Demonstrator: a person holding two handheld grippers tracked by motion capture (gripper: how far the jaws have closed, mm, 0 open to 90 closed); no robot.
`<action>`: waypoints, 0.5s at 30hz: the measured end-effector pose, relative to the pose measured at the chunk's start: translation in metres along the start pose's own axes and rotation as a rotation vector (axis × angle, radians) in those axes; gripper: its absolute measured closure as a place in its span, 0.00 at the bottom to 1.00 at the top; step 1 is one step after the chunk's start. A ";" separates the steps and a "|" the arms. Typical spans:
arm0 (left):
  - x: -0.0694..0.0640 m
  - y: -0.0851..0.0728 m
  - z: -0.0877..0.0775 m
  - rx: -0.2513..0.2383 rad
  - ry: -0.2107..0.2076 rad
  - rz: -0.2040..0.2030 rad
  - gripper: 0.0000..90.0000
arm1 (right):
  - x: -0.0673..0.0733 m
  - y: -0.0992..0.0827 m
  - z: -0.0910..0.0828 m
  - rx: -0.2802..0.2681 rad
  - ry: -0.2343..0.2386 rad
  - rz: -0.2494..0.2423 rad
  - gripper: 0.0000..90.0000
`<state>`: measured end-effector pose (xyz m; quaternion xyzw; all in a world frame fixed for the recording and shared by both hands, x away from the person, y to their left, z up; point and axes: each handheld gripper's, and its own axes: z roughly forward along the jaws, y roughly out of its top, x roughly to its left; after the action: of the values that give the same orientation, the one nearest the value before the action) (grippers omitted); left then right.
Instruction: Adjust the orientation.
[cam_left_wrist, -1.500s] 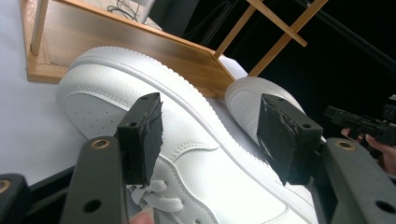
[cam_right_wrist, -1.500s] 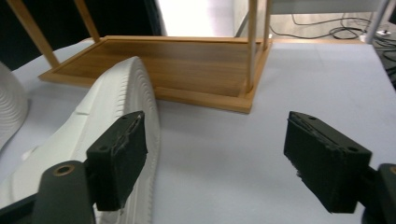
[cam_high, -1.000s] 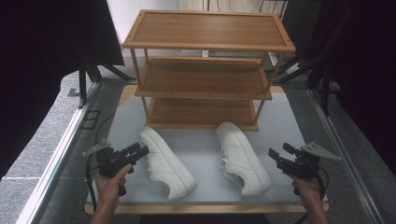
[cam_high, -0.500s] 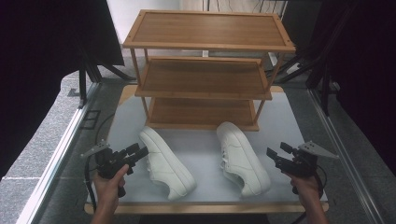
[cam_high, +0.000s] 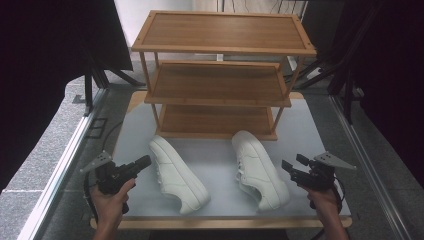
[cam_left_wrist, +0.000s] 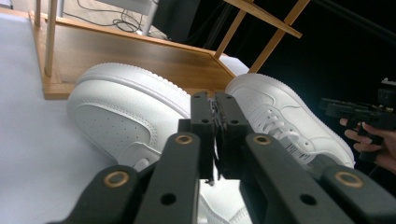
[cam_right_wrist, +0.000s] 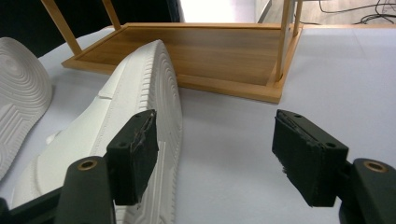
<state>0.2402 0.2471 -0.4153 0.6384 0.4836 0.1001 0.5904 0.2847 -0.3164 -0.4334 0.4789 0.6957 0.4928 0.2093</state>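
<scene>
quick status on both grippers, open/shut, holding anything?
Left gripper: shut, jaws just closed on nothing, beside the left shoe.
Right gripper: open, nothing held, next to the right shoe.

Three-tier rack (cam_high: 220, 80) at the back of the desk (cam_high: 310, 135). Before it, two shoes side by side: left shoe (cam_high: 177, 172) and right shoe (cam_high: 260, 169), well apart, both lying on the desk just in front of the rack's bottom shelf. Left gripper (cam_high: 142, 163) just left of the left shoe; right gripper (cam_high: 289, 168) just right of the right shoe, near the desk's front edge.
</scene>
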 end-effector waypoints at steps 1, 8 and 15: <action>0.000 0.001 -0.002 0.001 0.004 0.005 0.99 | 0.001 0.000 0.000 -0.002 0.002 0.003 0.35; -0.001 -0.013 -0.017 0.022 0.053 -0.001 1.00 | -0.002 0.003 -0.002 -0.014 0.004 0.014 0.35; -0.010 -0.057 -0.026 0.119 0.054 -0.036 1.00 | -0.007 0.005 -0.004 -0.032 -0.007 0.052 0.35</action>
<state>0.1882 0.2478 -0.4517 0.6606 0.5158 0.0778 0.5400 0.2871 -0.3240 -0.4284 0.4952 0.6743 0.5074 0.2065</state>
